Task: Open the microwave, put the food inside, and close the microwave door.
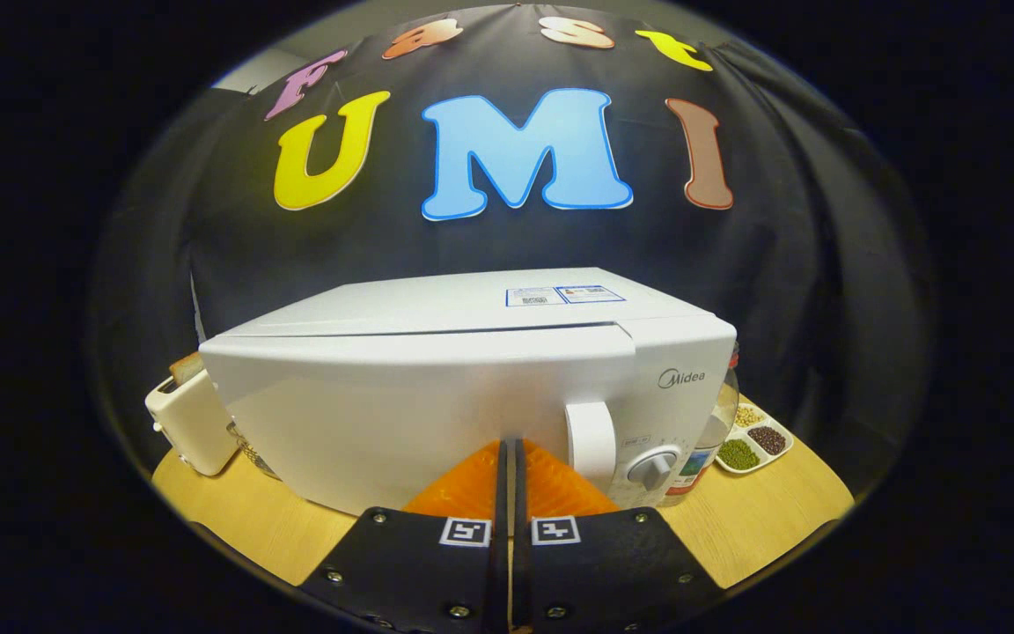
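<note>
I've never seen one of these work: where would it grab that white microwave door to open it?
Judging by shape, the upright white handle on the microwave door, beside the round knob. It stands proud of the door, so the tongs, now shut with orange fingers together against the closed door, would likely open, straddle it from the front and pull.

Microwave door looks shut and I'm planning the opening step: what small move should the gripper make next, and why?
Probably part the fingers and shift slightly right toward the door handle. The microwave door is closed, the gripper is shut with nothing between its fingers, and its tips sit just left of the handle, so it cannot hook or clasp the handle yet.
</note>
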Motion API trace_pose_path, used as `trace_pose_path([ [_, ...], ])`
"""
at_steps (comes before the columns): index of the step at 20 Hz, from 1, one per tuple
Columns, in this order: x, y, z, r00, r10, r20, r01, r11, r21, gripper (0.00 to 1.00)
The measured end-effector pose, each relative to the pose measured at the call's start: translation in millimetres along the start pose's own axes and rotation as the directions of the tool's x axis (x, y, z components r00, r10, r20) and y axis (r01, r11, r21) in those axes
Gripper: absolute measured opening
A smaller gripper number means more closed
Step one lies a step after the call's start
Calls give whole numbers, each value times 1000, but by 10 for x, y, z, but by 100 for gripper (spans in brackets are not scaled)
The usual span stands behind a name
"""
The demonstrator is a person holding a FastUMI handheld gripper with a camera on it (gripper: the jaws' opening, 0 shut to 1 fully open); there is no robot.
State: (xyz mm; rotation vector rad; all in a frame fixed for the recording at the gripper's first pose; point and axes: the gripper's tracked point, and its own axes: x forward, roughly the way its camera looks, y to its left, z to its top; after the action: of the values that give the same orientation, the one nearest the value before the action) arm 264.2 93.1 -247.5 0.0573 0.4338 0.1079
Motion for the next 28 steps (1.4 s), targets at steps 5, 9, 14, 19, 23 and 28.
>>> trace_pose_path([
  [5,-210,22,32,1000,11,-11,-11,1000,-13,3],
  [9,-670,52,174,999,22,33,-23,1000,16,4],
  [14,-1299,29,371,995,11,99,-14,1000,22,4],
  [19,-1880,-60,525,986,-23,164,21,1000,15,4],
  [23,-2283,-74,540,981,-24,192,25,1000,-3,4],
  [28,-2685,-65,529,972,-36,231,31,999,27,49],
])
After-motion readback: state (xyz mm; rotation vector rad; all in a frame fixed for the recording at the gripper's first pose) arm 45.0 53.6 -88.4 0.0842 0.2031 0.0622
